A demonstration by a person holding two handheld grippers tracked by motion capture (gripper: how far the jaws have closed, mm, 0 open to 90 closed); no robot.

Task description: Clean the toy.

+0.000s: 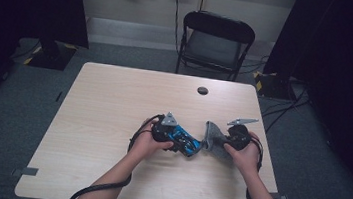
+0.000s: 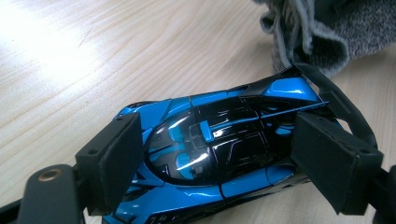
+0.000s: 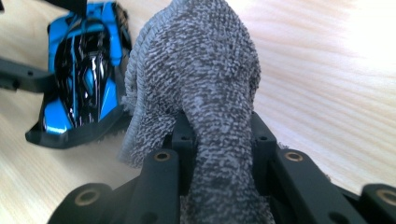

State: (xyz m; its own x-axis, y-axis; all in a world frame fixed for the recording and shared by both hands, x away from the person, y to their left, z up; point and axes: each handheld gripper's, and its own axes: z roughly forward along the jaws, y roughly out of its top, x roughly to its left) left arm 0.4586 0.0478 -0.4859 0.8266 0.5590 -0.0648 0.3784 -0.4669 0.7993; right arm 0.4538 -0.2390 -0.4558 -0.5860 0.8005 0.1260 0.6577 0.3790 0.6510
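The car (image 2: 219,154) is a glossy blue-and-black toy racer with a low black rear wing, its body reflecting the light; no lettering on it can be read; it sits on the pale wood table (image 1: 113,102), near the front edge, clamped across its sides by the left tongs (image 2: 215,163); the right tongs (image 3: 219,140) are pinched on a grey terry cloth (image 3: 201,74), whose ribbed hem lies just beside the car.

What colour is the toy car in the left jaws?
Glossy blue with black panels; the toy car shows best in the left gripper view.
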